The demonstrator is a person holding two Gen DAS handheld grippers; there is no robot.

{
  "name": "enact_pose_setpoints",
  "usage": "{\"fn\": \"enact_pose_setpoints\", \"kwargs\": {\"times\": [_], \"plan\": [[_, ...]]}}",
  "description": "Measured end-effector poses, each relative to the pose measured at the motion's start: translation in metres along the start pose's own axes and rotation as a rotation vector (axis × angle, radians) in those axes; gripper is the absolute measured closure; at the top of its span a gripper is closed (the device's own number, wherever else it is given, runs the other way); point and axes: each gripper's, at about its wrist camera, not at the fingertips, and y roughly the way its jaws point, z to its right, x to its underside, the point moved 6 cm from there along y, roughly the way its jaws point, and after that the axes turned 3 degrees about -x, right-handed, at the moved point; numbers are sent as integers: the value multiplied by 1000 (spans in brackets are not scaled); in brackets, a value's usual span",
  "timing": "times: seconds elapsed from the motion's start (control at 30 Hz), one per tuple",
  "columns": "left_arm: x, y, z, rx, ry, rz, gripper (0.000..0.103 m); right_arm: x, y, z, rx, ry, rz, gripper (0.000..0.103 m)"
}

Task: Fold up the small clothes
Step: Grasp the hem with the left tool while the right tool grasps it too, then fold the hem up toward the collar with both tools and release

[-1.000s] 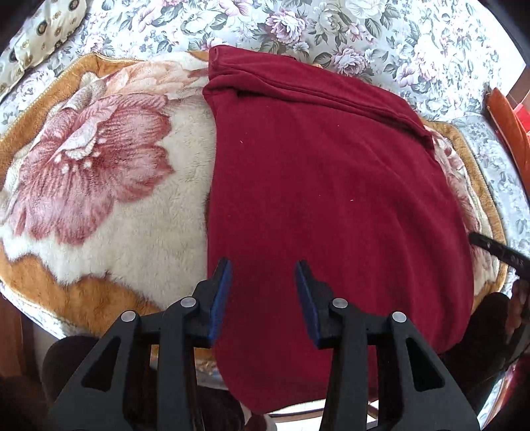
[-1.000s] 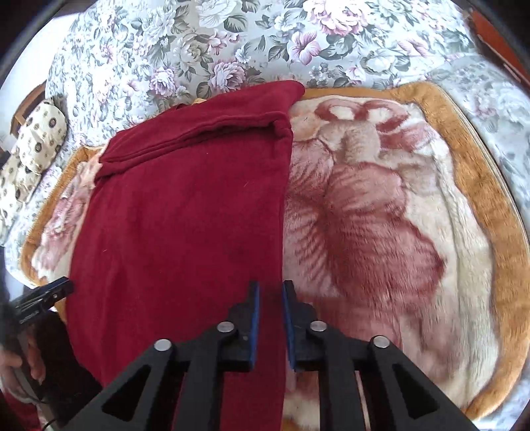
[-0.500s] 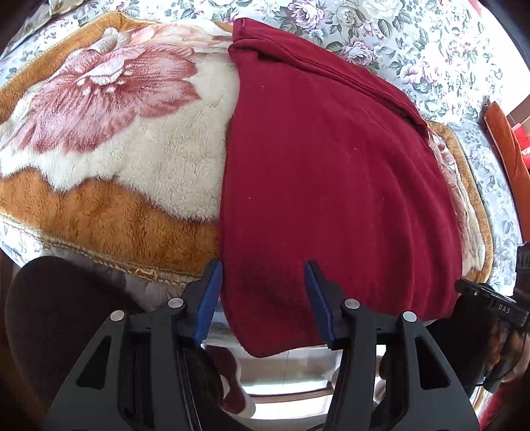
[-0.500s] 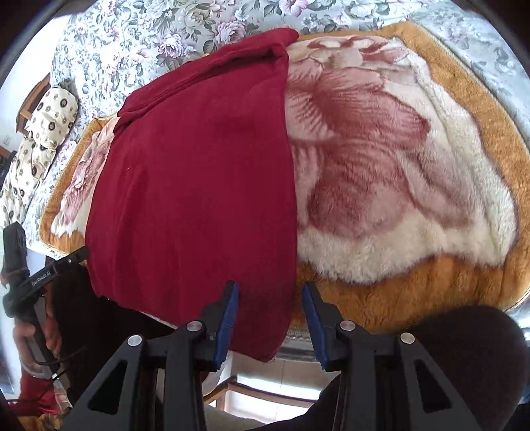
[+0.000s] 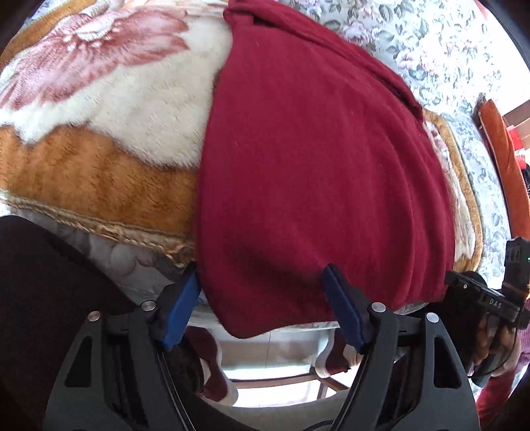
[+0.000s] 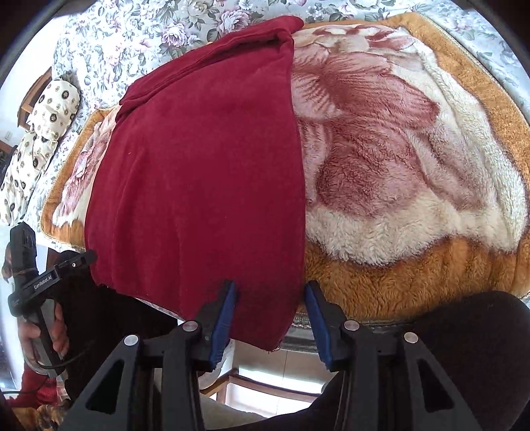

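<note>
Red garment lies spread flat on a fleece blanket with a big pink flower print and an orange border; the blanket covers a bed with a grey floral sheet. The garment runs from the far side of the blanket to its near edge, and its lower hem hangs a little over the near edge of the bed. At the far end a folded part of the garment lies across the top. In the right wrist view the blanket is bare on the right of the garment, and a cream pillow with dark round marks lies near the far left corner of the bed. An orange cushion shows at the right edge of the left wrist view. The left tongs are spread wide, with the near left corner of the hem between the blue pads, not pinched. The right tongs are also spread, with the near right corner of the hem between the pads, and one pad looks to be just beside the cloth.
</note>
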Motion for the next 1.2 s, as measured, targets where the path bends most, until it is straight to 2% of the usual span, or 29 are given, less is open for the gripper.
{"fn": "enact_pose_setpoints", "kwargs": {"times": [0.27,0.37,0.4,0.43,0.47,0.53,0.6,0.63,0.67,0.7,0.8,0.97,1.1,1.2], "plan": [[-2,6,6,-17,-19,34,28,7,5,-4,-42,30,-19,60],[1,7,5,-36,-10,53,28,7,8,-4,-34,26,9,62],[1,9,10,-54,-1,56,34,8,7,-5,-23,13,20,64],[2,8,11,-68,18,57,43,8,5,-6,-11,3,36,77],[3,7,15,-69,32,60,49,7,2,-7,-18,3,57,94],[4,4,16,-67,40,57,67,5,-3,-12,-87,10,74,95],[6,-1,13,-42,37,45,78,1,-9,-20,-116,-11,94,95],[6,-6,11,-24,40,37,88,-1,-12,-23,-137,-15,99,95],[6,-12,12,8,46,26,91,-3,-17,-26,-168,-15,107,95],[4,-22,13,45,51,24,92,-7,-24,-29,-205,-13,120,95],[-9,-57,18,90,84,69,92,-23,-46,-38,-309,-7,175,95],[-53,-98,24,190,95,137,93,-70,-85,-45,-437,3,310,95],[-81,-102,33,148,129,174,93,-119,-103,-51,-484,10,399,95],[-95,-103,35,161,126,181,93,-155,-105,-56,-470,2,424,96]]}}
